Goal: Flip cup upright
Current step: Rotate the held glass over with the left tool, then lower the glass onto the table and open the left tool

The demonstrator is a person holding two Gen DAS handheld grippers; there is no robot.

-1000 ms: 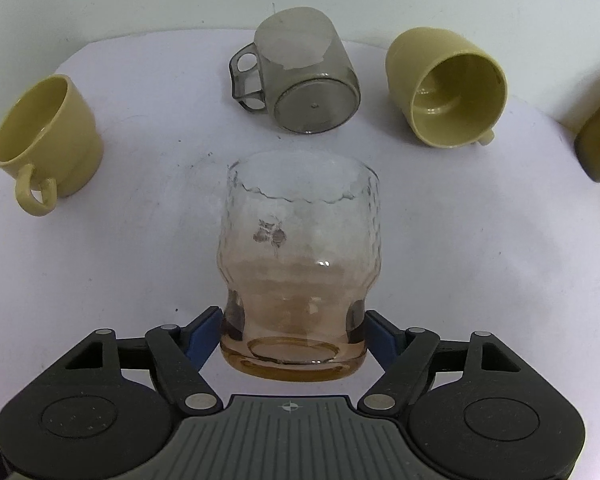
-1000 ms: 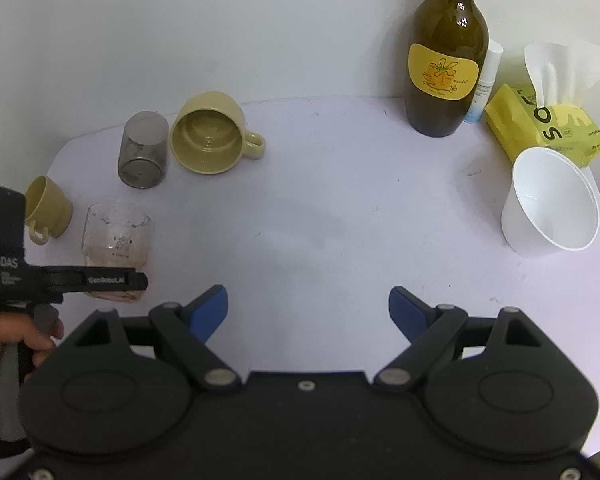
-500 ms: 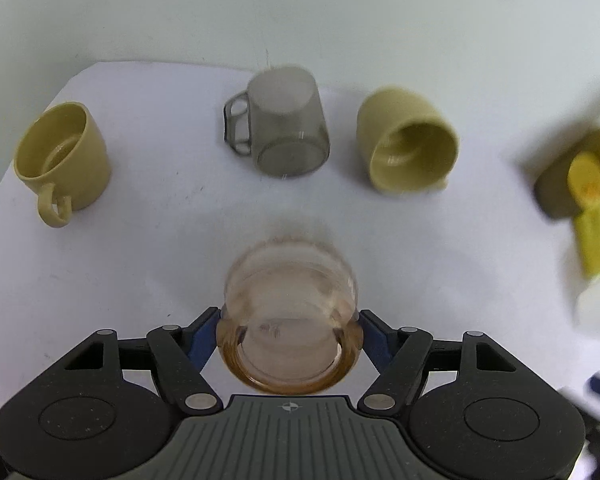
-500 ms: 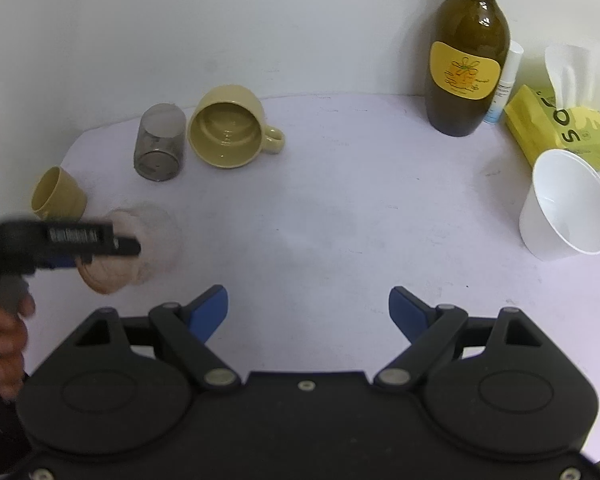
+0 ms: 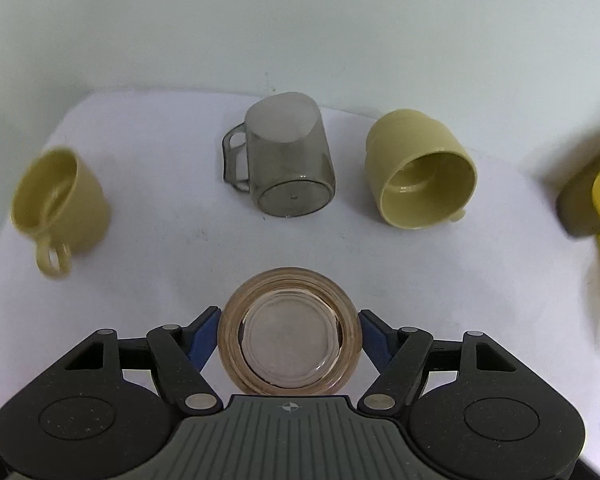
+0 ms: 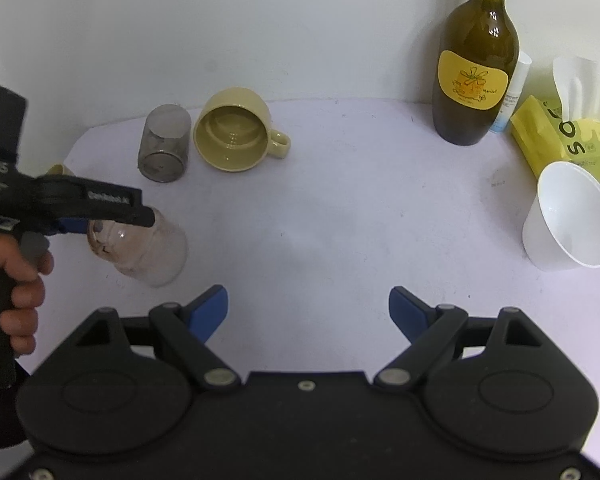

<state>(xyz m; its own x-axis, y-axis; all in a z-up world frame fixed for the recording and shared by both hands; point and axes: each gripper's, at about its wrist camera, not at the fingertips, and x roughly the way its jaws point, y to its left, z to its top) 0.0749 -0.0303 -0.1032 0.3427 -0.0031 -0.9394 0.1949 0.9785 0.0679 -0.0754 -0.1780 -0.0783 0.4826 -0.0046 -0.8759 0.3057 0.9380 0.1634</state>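
Midway: left gripper clamped on the pinkish dimpled glass cup, tipped sideways above the white desk; uprighting remains. Right gripper spread, empty.

Even, soft overhead light, faint shadows, fisheye bending and motion blur toward the edges.

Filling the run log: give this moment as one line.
left gripper: shut on glass, mid-flip, base toward camera | right gripper: open, empty | table
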